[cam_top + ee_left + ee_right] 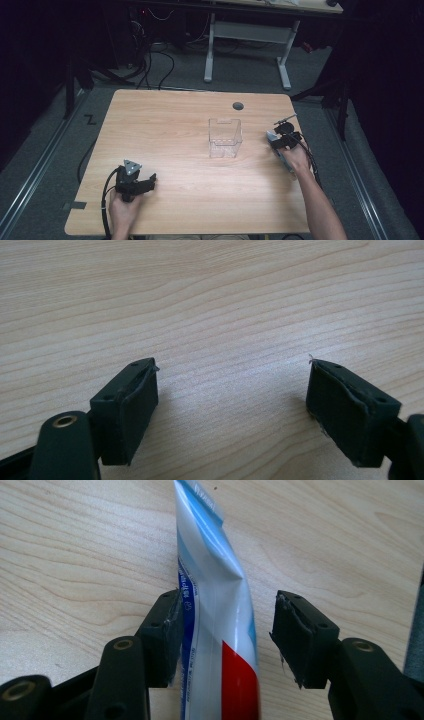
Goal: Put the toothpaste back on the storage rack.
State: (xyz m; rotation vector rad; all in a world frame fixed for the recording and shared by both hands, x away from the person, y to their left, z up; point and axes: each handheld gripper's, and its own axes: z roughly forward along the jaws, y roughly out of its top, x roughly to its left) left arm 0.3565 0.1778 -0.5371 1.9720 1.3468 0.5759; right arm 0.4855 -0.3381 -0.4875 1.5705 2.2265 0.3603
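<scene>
A: While both hands sit at the table (165,115), what's the count?

B: 2 grippers, 1 tube, 1 clear box. Left gripper (232,395) – jaws wide apart, nothing btwn them, just bare wood under it, near the front left edge.

A: And the right gripper (225,630)?

B: Jaws well apart, the toothpaste tube (215,605) btwn them. Left pad touches the tube's side; the right pad stands clear of it – so no squeeze on it. Tube's white, w/ blue and red print, lying on the wood by the right edge.

A: Box?

B: Clear box (225,138) stands mid-table, upright, just left of the right gripper.
</scene>
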